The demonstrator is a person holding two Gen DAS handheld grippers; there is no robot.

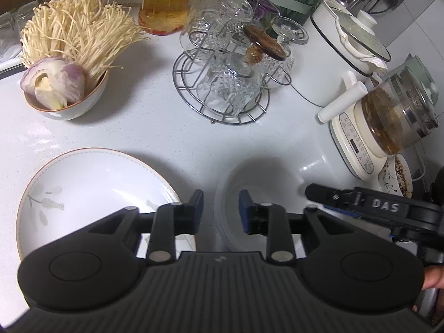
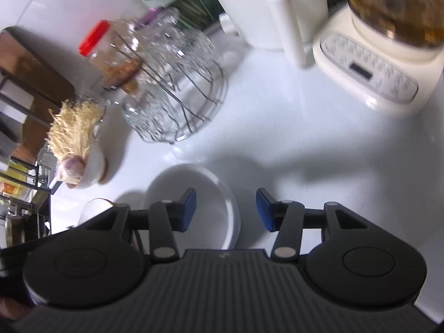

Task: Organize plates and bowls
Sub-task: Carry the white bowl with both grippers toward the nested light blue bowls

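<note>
A white plate with a brown rim and fish pattern lies on the white counter at lower left. A plain white bowl sits right of it; it also shows in the right wrist view. My left gripper is open and empty, its jaws astride the bowl's left rim. My right gripper is open and empty, its jaws astride the bowl's right rim; it shows in the left wrist view. A bowl of enoki mushrooms and onion stands at far left.
A wire rack of glassware stands at the middle back. A white pot, a kettle on its base and a small dirty dish crowd the right. An oil jar is behind.
</note>
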